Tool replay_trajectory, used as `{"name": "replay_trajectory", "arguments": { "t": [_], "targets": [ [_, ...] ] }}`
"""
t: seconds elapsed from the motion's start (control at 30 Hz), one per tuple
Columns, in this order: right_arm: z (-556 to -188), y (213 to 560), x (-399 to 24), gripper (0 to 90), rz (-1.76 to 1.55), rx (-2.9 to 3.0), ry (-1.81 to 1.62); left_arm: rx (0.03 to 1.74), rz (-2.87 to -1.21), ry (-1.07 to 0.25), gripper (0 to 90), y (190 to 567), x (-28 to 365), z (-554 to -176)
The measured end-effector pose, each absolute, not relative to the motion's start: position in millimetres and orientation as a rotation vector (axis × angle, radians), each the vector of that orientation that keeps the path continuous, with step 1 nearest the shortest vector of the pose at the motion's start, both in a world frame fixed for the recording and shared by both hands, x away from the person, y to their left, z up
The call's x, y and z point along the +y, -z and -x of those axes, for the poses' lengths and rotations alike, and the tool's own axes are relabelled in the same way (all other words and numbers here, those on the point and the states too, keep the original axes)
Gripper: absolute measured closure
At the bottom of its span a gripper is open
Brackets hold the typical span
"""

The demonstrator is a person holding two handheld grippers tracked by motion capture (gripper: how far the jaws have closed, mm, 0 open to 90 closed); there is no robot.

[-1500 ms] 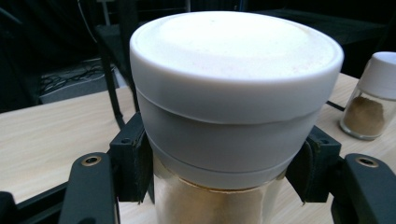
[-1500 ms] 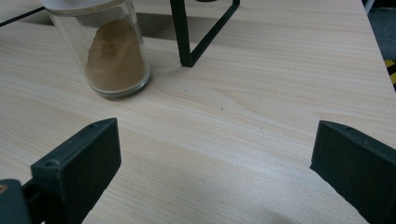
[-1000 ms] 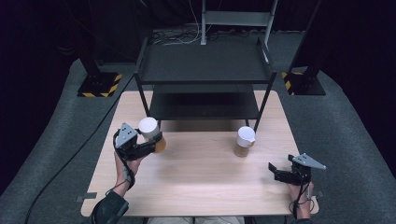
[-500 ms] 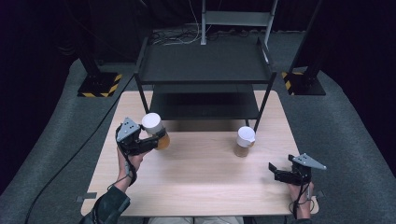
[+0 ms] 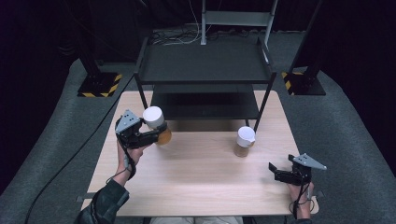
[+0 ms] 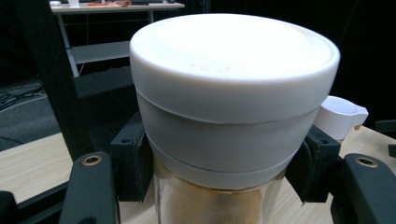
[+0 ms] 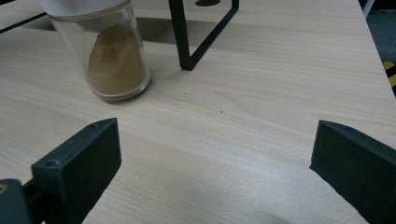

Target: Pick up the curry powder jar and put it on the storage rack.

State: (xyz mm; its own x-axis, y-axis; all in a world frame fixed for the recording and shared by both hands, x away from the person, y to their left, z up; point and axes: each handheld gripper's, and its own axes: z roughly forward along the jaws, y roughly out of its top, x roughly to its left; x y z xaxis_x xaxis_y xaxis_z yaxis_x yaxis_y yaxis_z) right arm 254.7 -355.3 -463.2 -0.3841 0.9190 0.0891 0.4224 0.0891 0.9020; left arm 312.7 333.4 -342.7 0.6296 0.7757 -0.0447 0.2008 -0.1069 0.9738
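Wooden table [image 5: 196, 186] | left claw [image 5: 156, 135] grips jar [image 5: 156, 123] | right claw [image 5: 275, 171] wide

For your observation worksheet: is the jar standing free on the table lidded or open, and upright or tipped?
Lidded and upright. The free jar wears a white spouted cap and stands on its base on the table; brown powder sits inside.

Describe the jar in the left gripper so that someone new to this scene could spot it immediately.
Start at the black metal two-tier rack at the far end of the light wooden table. By its left front leg, the left gripper clamps a glass jar of brown powder with a white lid. The matching jar stands free, and its lid has a spout.
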Motion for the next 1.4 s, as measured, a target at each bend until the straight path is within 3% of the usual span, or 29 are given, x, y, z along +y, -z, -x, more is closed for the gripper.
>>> {"name": "replay_trajectory", "arguments": {
  "t": [1.4],
  "targets": [
    [-253, 465, -356, 0.5, -1.318, 1.843, -1.277, 0.692, -1.674, -0.519, 34.5, 268, 342, -348]
  ]
}}
